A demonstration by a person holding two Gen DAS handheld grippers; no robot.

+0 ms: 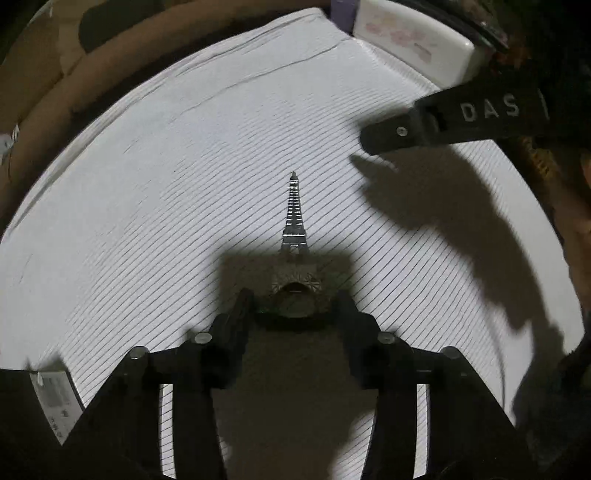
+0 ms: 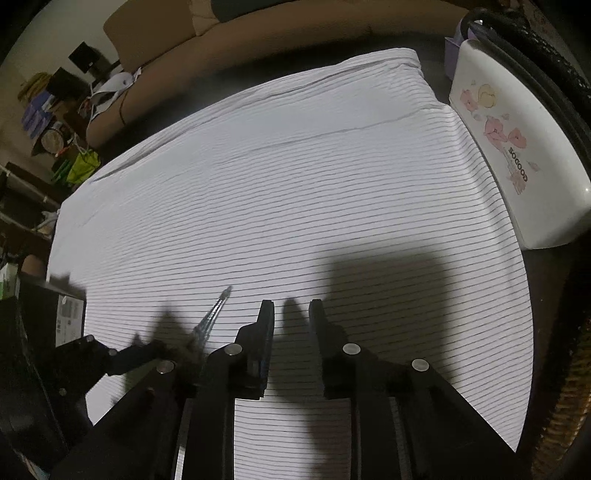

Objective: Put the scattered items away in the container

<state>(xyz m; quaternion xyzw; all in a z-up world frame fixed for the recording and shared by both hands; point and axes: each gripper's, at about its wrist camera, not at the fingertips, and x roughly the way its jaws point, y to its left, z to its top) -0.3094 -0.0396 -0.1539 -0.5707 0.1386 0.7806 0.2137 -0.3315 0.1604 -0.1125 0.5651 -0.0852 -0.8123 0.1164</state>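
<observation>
A small metal Eiffel Tower model points away from me, its base between the fingers of my left gripper, which is shut on it above the striped white cloth. The tower's tip also shows in the right wrist view, at the lower left. My right gripper is open and empty over the cloth; in the left wrist view its fingers reach in from the right. A white container with a flower print stands at the cloth's right edge, also in the left wrist view.
A purple holder stands behind the white container. A brown sofa runs along the far side. A black box with a label sits at the cloth's left edge. Shelves with clutter are at the far left.
</observation>
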